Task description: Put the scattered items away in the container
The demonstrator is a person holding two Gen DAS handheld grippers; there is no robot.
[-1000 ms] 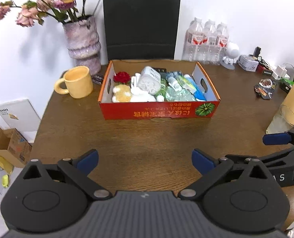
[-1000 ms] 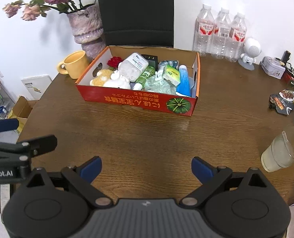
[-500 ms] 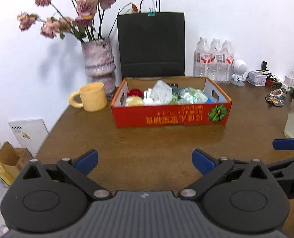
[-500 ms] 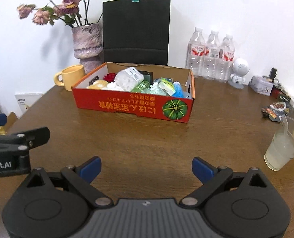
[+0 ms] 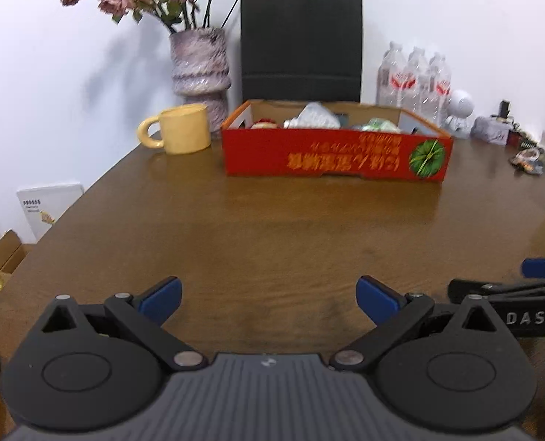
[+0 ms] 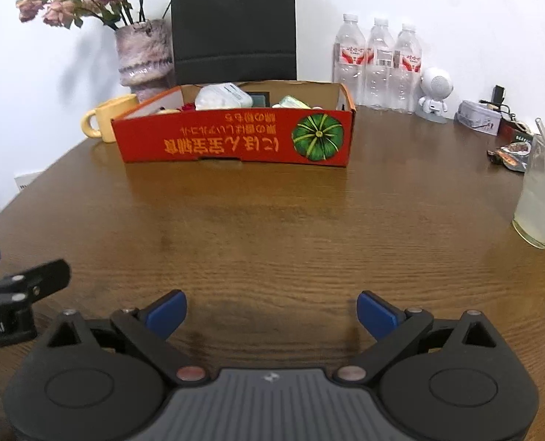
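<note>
Red cardboard fills the far middle of both my views: the box (image 6: 235,136) sits at twelve o'clock on the desk (image 6: 272,228), already heaped with the small items (image 6: 223,97), white packets and green wrappers showing over its rim. I judge the gathering done or close to it, since the bare wood between me and the box carries nothing loose.

My left gripper (image 5: 269,299) hangs low over the near edge, jaws spread wide with nothing between the blue pads. My right gripper (image 6: 270,310) is the same, fully apart and empty. I read that as a resting stance: both are pulled back well clear of the box so neither can knock it. Each shows in the other's camera, the right one at three o'clock from the left wrist, the left one at nine o'clock from the right wrist.

What remains looks like furniture, not scatter: a yellow mug (image 5: 182,128) at ten o'clock just beside the box, a vase (image 6: 143,55) behind it, water bottles (image 6: 377,62) at one o'clock against the wall. A glass (image 6: 541,191) of pale drink stands at three o'clock. Near it lies a snack wrapper (image 6: 511,152), possibly a stray left to collect, though the edge distortion makes that hard to call.
</note>
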